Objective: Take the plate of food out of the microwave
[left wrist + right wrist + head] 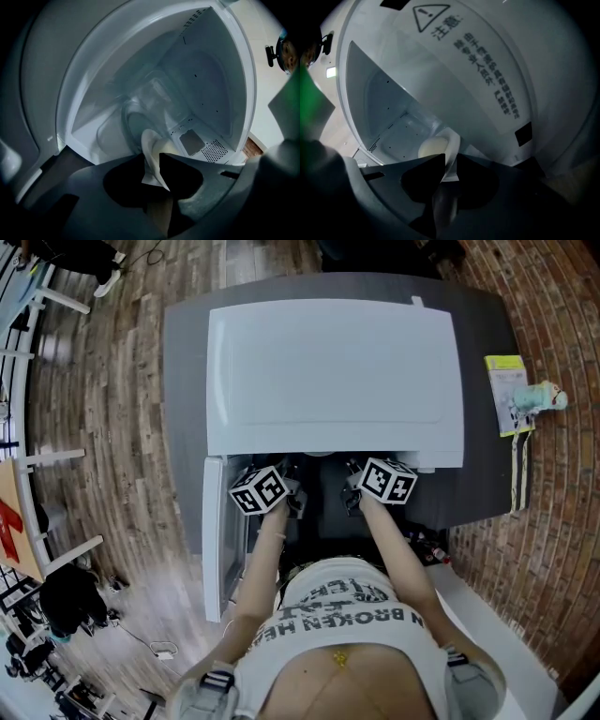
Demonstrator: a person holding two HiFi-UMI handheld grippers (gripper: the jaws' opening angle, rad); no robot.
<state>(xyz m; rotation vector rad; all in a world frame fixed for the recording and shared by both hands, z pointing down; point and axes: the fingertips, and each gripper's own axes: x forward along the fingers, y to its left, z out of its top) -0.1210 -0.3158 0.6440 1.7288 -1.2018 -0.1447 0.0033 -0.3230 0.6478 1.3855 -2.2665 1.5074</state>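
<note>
Spillage worries me: left gripper point(151, 161) and right gripper point(450, 161) each clamp only the thin rim of the plate point(150, 143), so uneven pulling could tip the food point(432, 147).

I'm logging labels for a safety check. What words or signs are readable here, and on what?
"注意:" beside a triangle with an exclamation mark, on the microwave casing.
Smaller Chinese lines under it: too blurred to read.
"IN BROKEN" on the person's shirt; the lines above and below it are only partly visible.
Print on the yellow packet: too small to read.
</note>
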